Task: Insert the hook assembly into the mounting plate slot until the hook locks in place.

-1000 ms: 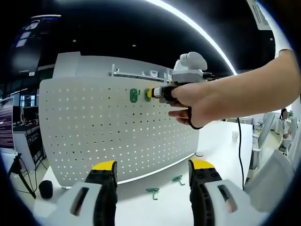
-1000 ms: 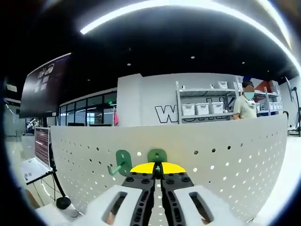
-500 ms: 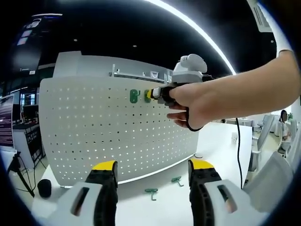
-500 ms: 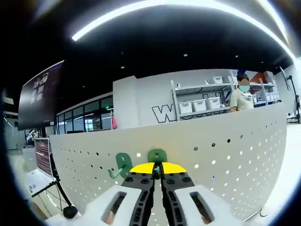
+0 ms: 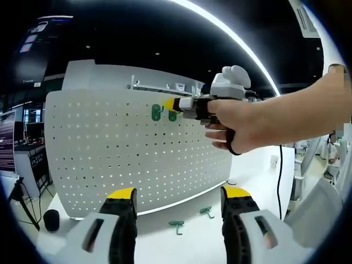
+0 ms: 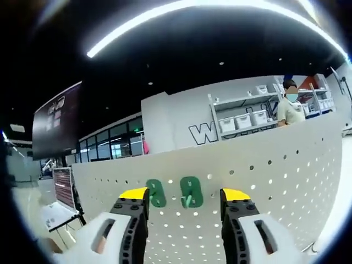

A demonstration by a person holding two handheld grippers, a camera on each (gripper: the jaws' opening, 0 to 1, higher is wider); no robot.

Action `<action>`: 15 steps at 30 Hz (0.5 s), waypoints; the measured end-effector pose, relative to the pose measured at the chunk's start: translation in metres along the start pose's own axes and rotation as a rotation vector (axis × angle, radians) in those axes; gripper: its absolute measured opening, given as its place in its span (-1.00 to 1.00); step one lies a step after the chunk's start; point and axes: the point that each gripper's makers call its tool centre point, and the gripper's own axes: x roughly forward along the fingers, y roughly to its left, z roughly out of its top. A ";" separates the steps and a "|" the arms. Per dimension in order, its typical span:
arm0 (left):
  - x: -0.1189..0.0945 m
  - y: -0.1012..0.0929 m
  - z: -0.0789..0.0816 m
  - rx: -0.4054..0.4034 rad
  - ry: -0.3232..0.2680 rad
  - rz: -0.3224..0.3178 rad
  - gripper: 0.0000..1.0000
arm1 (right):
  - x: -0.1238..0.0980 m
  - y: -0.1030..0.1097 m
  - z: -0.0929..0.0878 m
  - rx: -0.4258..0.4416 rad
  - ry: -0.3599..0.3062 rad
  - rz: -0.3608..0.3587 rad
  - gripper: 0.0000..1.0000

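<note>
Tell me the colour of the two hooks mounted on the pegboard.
Both hooks are green, clearest in the right gripper view, against the white pegboard.

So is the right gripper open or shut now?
Open. In the right gripper view the right gripper has its jaws spread wide, with the two green hooks on the pegboard visible between them, ungripped.
</note>
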 end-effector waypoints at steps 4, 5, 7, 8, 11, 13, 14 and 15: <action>0.001 -0.001 -0.001 0.001 0.002 -0.002 0.27 | -0.003 -0.006 -0.002 0.001 0.012 0.007 0.11; 0.001 -0.001 -0.001 0.001 0.002 -0.003 0.27 | -0.004 -0.006 -0.002 0.000 0.012 0.009 0.13; 0.001 -0.001 -0.002 -0.001 0.005 -0.003 0.28 | -0.004 -0.006 -0.002 -0.006 0.013 0.013 0.12; 0.001 -0.001 -0.002 -0.002 0.005 -0.004 0.28 | -0.005 -0.006 -0.002 -0.006 0.015 0.013 0.13; 0.001 0.000 -0.002 0.001 0.003 -0.003 0.28 | -0.006 -0.005 -0.003 -0.016 0.021 0.020 0.10; 0.000 0.001 -0.002 0.000 0.004 0.000 0.28 | -0.008 -0.005 -0.001 -0.026 0.018 0.032 0.10; 0.000 0.001 -0.002 -0.001 0.004 0.001 0.28 | -0.009 -0.004 -0.001 -0.035 0.016 0.040 0.11; 0.000 0.001 -0.001 -0.003 0.003 0.000 0.28 | -0.011 -0.003 0.001 -0.055 0.009 0.053 0.12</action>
